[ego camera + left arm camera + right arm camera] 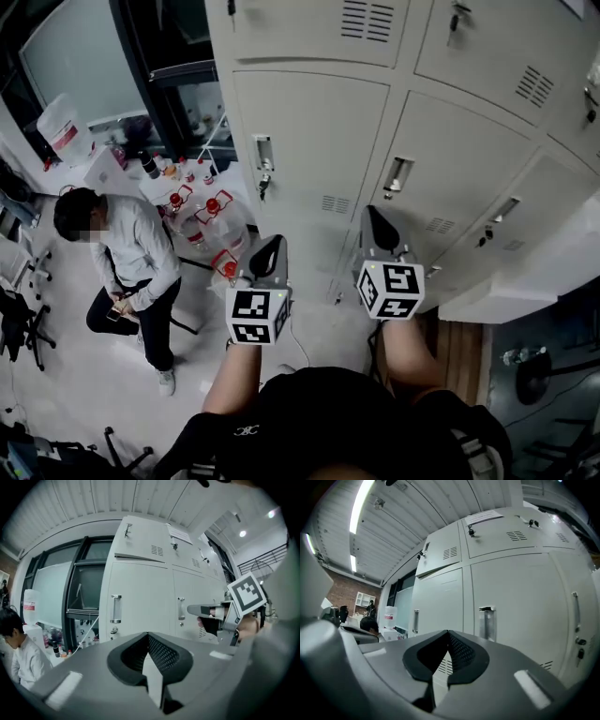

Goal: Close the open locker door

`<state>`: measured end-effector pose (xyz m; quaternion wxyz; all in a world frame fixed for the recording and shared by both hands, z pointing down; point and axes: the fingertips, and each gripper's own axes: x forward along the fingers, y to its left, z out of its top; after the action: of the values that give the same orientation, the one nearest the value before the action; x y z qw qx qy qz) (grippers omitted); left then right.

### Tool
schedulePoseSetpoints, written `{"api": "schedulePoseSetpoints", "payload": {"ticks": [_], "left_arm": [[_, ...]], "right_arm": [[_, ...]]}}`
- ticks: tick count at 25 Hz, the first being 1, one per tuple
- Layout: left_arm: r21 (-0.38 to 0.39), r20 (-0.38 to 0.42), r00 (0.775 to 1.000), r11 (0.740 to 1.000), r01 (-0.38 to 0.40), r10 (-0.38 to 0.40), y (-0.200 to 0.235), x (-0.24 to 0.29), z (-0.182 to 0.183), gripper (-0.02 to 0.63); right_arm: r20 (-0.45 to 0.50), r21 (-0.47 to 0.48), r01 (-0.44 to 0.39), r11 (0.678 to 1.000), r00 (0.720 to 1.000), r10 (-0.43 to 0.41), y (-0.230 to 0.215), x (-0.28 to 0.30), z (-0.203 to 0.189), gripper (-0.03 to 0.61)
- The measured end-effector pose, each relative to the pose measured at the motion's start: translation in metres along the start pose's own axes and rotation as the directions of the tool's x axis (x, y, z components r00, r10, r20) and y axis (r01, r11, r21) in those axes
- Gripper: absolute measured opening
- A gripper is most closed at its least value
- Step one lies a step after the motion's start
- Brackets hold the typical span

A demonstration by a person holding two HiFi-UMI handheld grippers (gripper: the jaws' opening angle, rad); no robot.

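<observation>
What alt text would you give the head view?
Seen from above, the left gripper and right gripper, both shut and empty, point at a wall of pale metal lockers. A person in a white shirt stands at left.

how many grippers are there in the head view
2. The left gripper is at lower centre, pointing toward the lockers. The right gripper is just to its right, slightly higher in the picture. Neither is hidden.
</observation>
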<state>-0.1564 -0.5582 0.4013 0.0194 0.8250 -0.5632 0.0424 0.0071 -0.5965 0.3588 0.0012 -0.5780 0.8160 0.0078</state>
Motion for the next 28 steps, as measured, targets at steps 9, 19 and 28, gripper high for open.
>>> {"api": "schedulePoseSetpoints", "payload": {"ticks": [9, 19, 28], "left_arm": [[0.017, 0.007, 0.997, 0.997, 0.079, -0.079, -0.067, 0.018, 0.009, 0.000], [0.022, 0.017, 0.996, 0.996, 0.085, -0.086, -0.084, 0.020, 0.018, 0.001], [0.021, 0.014, 0.997, 0.997, 0.075, -0.075, -0.083, 0.017, 0.017, 0.001]], "right_arm": [[-0.028, 0.018, 0.057, 0.998, 0.998, -0.056, -0.052, -0.049, -0.019, 0.011], [-0.044, 0.049, 0.053, 0.997, 0.998, -0.051, -0.066, -0.058, -0.023, 0.011], [-0.055, 0.051, 0.053, 0.997, 0.997, -0.051, -0.066, -0.058, -0.024, 0.011]]}}
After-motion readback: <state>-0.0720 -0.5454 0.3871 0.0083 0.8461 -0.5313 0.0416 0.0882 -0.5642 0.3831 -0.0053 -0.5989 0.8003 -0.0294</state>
